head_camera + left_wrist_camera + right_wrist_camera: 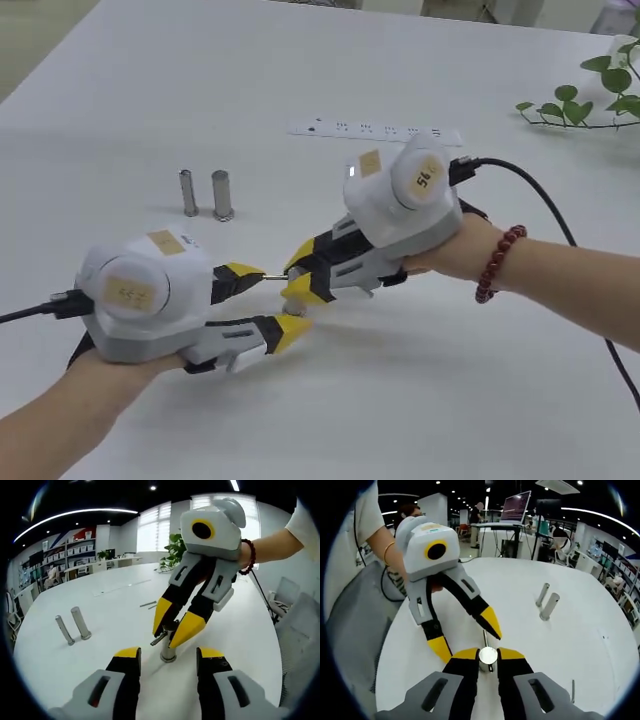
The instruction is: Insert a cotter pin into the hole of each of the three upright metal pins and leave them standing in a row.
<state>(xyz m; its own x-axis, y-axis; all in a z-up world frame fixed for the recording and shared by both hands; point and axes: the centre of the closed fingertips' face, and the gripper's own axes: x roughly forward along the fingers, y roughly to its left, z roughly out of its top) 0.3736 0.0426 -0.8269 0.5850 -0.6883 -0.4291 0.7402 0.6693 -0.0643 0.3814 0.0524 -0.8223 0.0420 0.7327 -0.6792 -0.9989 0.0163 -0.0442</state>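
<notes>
A wide white worktop carries a white power strip, with a leafy green plant at its far corner. Beyond it, windows with blinds glow bright. Shelves line one wall, and a curved light strip crosses the dark ceiling.

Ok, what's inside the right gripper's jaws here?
The right gripper is shut on an upright metal pin, with a thin cotter pin sticking out beside its top. The jaws cover the hole, so whether it's through is unclear.
</notes>
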